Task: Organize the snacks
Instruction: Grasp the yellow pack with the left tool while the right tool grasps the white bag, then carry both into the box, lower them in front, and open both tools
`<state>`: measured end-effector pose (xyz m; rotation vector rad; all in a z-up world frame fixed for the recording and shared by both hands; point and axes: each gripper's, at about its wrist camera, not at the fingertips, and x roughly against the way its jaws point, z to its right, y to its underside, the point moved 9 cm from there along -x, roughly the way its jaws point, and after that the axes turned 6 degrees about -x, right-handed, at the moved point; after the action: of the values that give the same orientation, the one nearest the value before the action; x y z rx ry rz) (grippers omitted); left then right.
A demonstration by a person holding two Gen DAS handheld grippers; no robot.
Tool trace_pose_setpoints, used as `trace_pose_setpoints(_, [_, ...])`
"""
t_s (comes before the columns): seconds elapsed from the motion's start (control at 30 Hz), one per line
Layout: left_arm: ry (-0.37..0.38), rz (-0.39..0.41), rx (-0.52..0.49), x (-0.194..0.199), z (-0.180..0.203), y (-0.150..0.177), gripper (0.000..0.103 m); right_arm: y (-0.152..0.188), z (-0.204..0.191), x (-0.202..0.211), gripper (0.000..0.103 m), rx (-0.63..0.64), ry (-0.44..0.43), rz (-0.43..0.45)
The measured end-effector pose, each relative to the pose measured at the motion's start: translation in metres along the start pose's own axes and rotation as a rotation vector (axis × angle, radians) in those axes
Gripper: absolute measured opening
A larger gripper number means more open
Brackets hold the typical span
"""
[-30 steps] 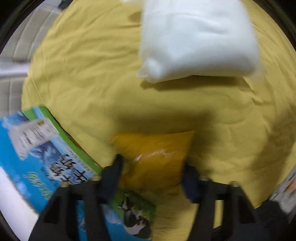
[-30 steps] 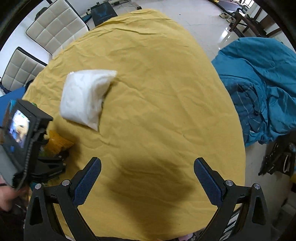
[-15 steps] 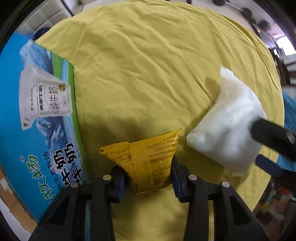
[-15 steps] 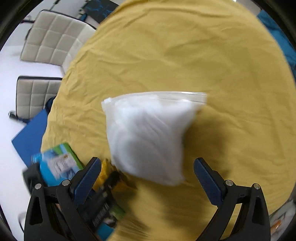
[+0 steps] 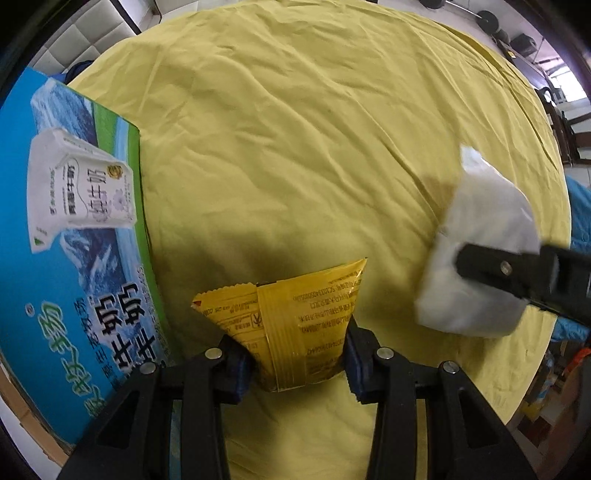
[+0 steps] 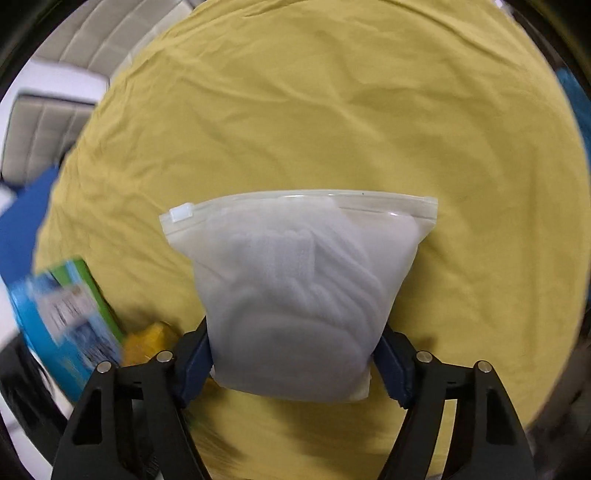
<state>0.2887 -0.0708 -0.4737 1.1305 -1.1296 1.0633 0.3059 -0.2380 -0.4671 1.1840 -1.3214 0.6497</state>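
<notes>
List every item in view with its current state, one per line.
Yellow snack packet: sealed, gripped at its lower end.
Left gripper: shut on the yellow snack packet.
White zip bag: slider at the left end, clamped at its lower part.
Right gripper: shut on the white zip bag.
Milk carton box: standing at the table's left edge.
Yellow tablecloth: wrinkled, covering the table.

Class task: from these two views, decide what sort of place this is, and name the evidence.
Probably a home dining room: a round table under a yellow cloth, padded chairs at its edge, and a milk carton box on it. Exercise weights lie on the floor beyond.
</notes>
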Motion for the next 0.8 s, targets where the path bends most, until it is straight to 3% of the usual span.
trace_pose_setpoints(0.2, [0.023,-0.005,-0.005,-0.011,0.005,0.014,0.038,0.019,0.026,0.002,0.077,0.204,0.209,0.006])
trace_pose_setpoints(0.5, [-0.028,-0.011,-0.029,-0.038,0.009,0.021,0.038,0.022,0.028,-0.015,0.086,0.077,0.145,0.070])
trace_pose_setpoints(0.67, [-0.033,-0.005,-0.030,-0.027,0.010,0.012,0.038,0.025,0.023,-0.019,0.083,0.058,0.171,0.115])
trace_pose_setpoints(0.8, [-0.046,0.001,-0.042,-0.009,0.012,0.024,0.037,0.037,0.010,-0.017,0.077,0.077,0.172,0.122])
